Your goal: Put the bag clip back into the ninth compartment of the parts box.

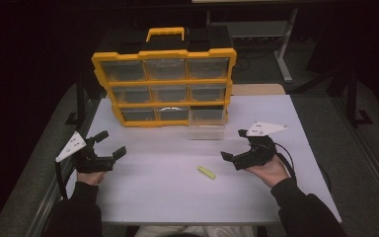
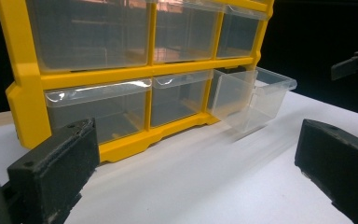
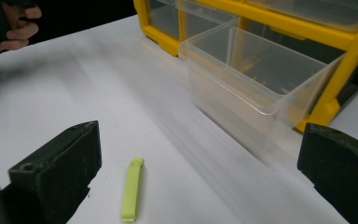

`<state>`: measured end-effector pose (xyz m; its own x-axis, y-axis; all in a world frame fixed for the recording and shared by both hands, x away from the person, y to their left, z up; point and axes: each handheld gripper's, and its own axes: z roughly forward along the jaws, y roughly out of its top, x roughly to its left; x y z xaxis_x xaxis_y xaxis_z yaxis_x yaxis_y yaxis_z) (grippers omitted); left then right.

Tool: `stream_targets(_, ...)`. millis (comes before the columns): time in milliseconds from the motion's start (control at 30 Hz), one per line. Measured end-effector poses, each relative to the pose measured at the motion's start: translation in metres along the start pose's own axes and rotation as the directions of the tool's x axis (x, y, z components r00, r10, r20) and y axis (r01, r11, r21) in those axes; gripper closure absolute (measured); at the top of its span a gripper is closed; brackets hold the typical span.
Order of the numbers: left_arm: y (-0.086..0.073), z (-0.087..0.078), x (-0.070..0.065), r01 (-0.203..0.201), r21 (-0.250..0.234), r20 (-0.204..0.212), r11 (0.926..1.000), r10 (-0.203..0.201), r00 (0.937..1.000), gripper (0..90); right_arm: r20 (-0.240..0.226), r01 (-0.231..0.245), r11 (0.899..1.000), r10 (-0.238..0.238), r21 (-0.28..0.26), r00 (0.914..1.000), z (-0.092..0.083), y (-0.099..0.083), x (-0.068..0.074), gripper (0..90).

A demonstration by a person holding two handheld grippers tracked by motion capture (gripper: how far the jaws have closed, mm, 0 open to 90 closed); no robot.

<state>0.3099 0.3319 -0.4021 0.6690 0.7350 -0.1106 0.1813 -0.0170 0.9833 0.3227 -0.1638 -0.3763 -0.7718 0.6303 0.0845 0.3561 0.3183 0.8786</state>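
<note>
Yellow plastic drawer organizer (image 1: 164, 79) stands with its clear bottom-right drawer (image 3: 256, 77) pulled out. Before it I see a yellow-green strip (image 1: 206, 172). Both my tools, left tool (image 1: 111, 144) and right tool (image 1: 233, 144), gape apart, empty.

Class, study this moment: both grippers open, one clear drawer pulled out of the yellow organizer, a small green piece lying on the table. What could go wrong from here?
1. The green piece is thin and lies flat on the table; the right gripper may skid it away instead of pinching it.
2. The pulled-out clear drawer looks light and may slide or tip if bumped.
3. The yellow organizer stands upright, so a hard push on the drawer might shift it.
</note>
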Motion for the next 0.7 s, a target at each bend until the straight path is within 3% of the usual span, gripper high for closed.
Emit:
stream_targets(300,0.000,0.000,0.000,0.000,-0.001,0.000,1.0000,0.000,1.0000,0.0,-0.040,0.031,0.998,-0.028,0.061,0.9988,0.019,0.006,0.008,0.0)
stream_targets(700,0.000,0.000,0.000,-0.002,0.002,-0.002,1.0000,0.002,1.0000,0.0,-0.082,0.058,0.984,-0.045,0.167,0.9956,0.038,0.009,0.012,0.0)
